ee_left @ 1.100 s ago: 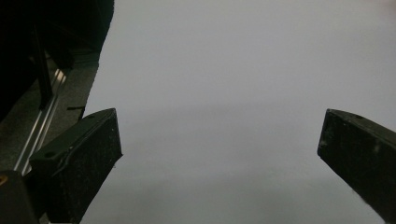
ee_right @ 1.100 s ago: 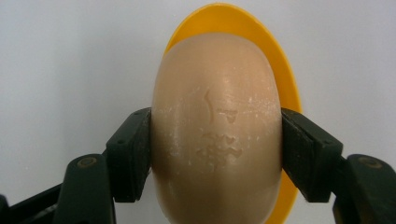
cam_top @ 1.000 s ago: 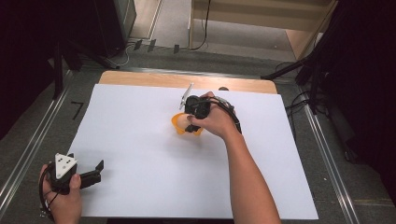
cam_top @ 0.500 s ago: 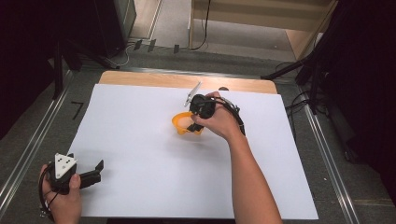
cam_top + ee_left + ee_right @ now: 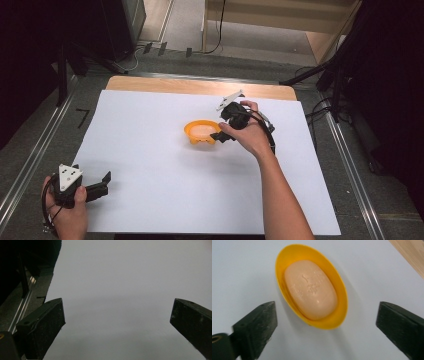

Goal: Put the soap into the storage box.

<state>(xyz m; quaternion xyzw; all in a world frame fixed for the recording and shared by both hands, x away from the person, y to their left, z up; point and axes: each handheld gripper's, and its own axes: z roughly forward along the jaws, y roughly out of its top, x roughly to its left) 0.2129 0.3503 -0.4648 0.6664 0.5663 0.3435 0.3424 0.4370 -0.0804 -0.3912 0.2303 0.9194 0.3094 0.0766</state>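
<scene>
While its jaws had just been opening wide, the right gripper [image 5: 325, 325] stood just clear of the dish [image 5: 312, 285] holding the soap [image 5: 310, 290].

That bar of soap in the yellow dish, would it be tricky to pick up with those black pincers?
Probably a bit. The soap is a smooth, rounded oval with a slight sheen, so flat pads might slide off it. It looks solid, not floppy. The yellow dish looks like thin plastic on smooth white paper, so a push would likely skid dish and soap together.
</scene>
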